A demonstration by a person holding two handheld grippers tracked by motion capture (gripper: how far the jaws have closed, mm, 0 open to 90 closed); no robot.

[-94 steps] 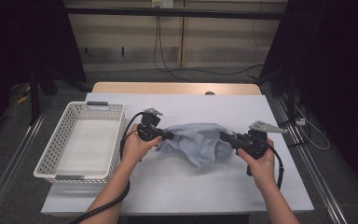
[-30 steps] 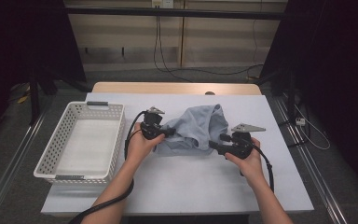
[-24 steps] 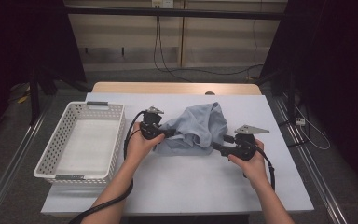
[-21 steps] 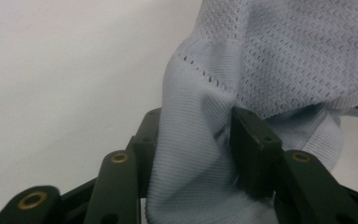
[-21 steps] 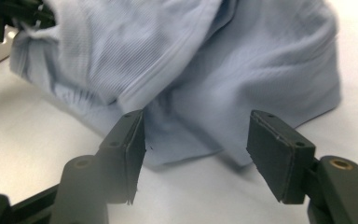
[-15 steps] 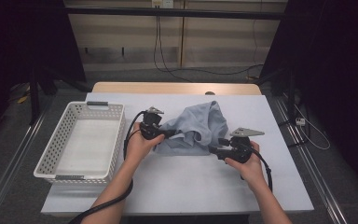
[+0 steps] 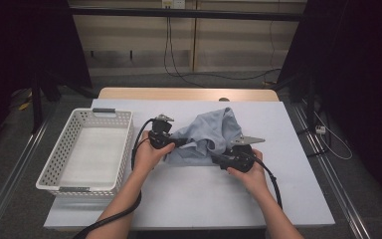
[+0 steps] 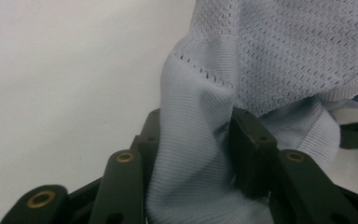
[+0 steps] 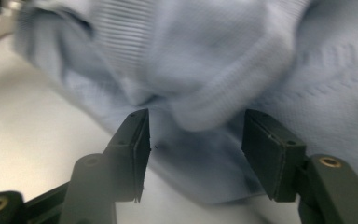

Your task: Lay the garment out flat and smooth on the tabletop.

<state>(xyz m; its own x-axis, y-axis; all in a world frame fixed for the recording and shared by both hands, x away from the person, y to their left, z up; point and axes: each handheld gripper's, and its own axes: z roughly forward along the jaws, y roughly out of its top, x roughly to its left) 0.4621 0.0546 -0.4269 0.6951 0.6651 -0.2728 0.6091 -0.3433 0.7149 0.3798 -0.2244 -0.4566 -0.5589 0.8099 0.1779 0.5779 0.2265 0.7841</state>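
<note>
Garment: a pale blue knit garment (image 7: 206, 134) lay bunched in a heap on the white table (image 7: 189, 194), near its middle and well apart from the basket.
Fabric detail: in the left gripper view a ribbed band with a stitched seam (image 8: 200, 74) ran down between the jaws.
Left gripper: the left gripper (image 8: 193, 140) stood at the heap's left edge, its jaws pressed on a thick fold of the garment after shifting a little; the cloth filled the gap between them.
Right gripper: the right gripper (image 9: 193, 149) was at the heap's near right edge, jaws apart and just closing somewhat, with a blurred roll of cloth lying between the pads but not pinched.
Hands: one hand on each gripper, forearms coming in from the near edge.
Basket: a white slatted basket (image 7: 54, 164) sat at the table's left side.
</note>
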